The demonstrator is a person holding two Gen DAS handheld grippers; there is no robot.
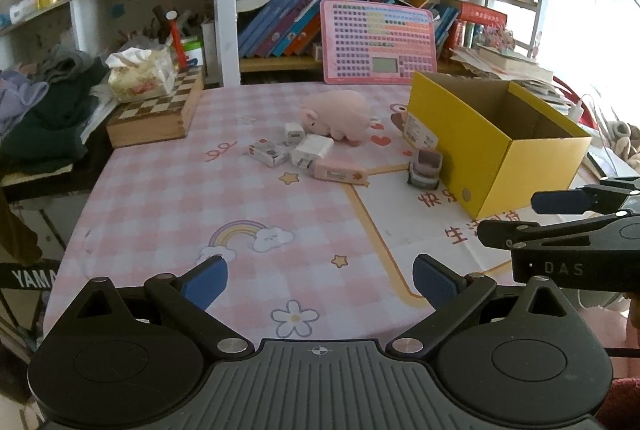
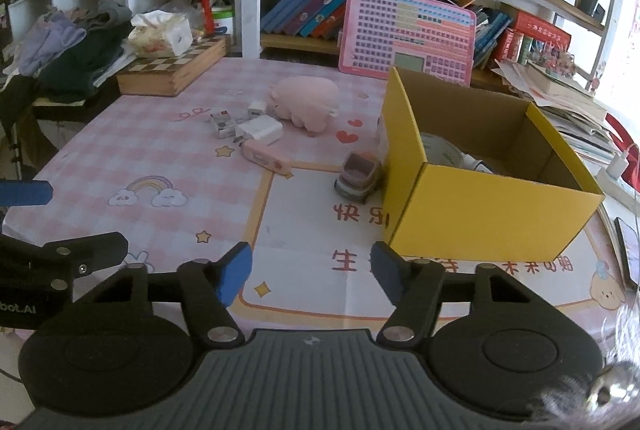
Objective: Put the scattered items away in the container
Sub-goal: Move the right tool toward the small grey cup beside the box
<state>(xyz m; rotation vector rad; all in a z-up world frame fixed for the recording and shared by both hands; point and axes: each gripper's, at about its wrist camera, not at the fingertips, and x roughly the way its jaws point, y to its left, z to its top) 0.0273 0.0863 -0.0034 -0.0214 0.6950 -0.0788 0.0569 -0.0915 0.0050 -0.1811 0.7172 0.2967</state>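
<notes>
Both the left gripper (image 1: 320, 284) and right gripper (image 2: 311, 272) hung open and empty over the near worktop (image 2: 168, 158). The toy truck (image 2: 359, 178) sat just left of the yellow box (image 2: 492, 214); approaching it squarely seemed wise.

The box (image 2: 492, 214) was matt yellow cardboard, raw brown inside. The pig (image 2: 306, 104) looked like soft pink plush. A smooth printed cloth (image 2: 168, 150) covered the desk. The chessboard (image 2: 172, 68), upper left, was varnished wood. The chargers (image 2: 260, 130) were glossy white plastic.
</notes>
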